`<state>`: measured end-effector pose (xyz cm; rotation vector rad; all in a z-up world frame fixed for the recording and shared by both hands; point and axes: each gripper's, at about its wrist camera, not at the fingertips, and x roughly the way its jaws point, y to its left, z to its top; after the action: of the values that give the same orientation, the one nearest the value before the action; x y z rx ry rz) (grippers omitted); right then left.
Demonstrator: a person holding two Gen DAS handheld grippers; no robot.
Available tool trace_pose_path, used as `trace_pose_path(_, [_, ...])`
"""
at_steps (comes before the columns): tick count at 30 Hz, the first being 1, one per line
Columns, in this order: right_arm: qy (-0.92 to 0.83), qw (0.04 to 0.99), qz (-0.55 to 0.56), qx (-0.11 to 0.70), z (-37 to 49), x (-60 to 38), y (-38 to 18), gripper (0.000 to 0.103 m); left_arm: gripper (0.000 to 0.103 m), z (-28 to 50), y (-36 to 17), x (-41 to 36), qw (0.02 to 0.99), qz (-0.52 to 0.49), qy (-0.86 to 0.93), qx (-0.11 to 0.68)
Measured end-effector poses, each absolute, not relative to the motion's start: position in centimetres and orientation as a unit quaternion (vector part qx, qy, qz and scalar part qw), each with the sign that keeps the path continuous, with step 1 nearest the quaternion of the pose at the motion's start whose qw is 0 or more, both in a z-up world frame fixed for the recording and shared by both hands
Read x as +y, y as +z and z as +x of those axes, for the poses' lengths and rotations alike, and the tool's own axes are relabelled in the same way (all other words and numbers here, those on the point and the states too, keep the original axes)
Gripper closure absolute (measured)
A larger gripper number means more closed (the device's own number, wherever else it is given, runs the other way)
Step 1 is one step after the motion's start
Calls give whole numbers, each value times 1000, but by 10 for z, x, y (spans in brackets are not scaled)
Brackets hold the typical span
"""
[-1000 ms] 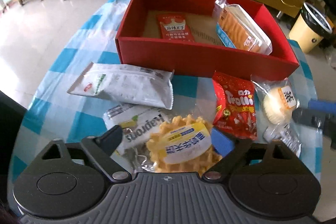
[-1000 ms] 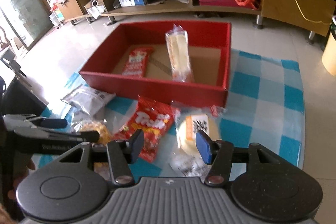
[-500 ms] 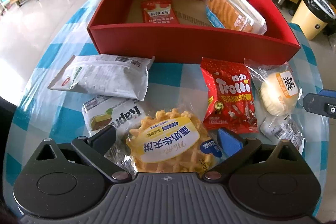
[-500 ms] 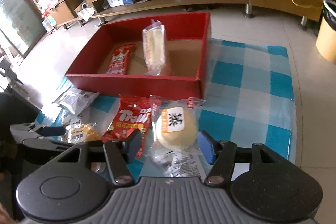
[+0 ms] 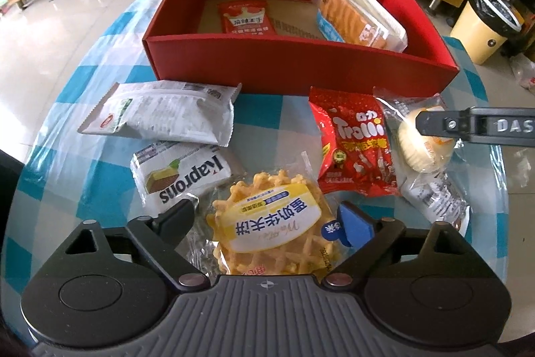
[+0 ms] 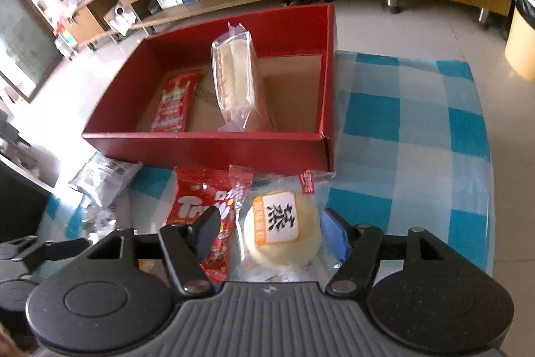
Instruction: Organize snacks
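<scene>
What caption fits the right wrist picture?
Open right gripper straddling a wrapped bun before the red box.

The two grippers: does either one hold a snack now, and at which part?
Nothing is held. The left gripper stands open around the waffle pack; the right gripper, its jaws just opening, straddles the round bun.

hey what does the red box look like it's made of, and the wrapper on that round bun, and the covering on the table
Red box: seemingly cardboard, matte red outside, with a bare brown floor and a sharply folded corner. Round bun's wrapper: thin clear plastic film, glossy and crinkled, with the pale bun showing through and a printed label on it. Table covering: looks like a blue-and-white checked cloth; glare on it suggests a clear plastic sheet or glass on top, hard to tell which.
</scene>
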<state>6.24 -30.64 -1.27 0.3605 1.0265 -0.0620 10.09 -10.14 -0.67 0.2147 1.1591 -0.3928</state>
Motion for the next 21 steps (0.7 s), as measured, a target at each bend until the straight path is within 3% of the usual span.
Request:
trace_pose_path(4, [-42, 849, 139, 508, 69, -298, -30, 35, 0, 101, -10, -103, 815, 108, -180, 540])
trace_pose_path(8, [-47, 845, 112, 521, 71, -290, -44, 34, 0, 95, -12, -108, 823, 131, -180, 523])
trace_pose_path(18, [-43, 848, 85, 521, 72, -283, -54, 2, 0, 88, -17, -109, 825, 149, -190, 511])
trace_pose_path(21, [-52, 845, 57, 529, 72, -277, -59, 0, 0, 91, -15, -107, 824, 143, -189, 514])
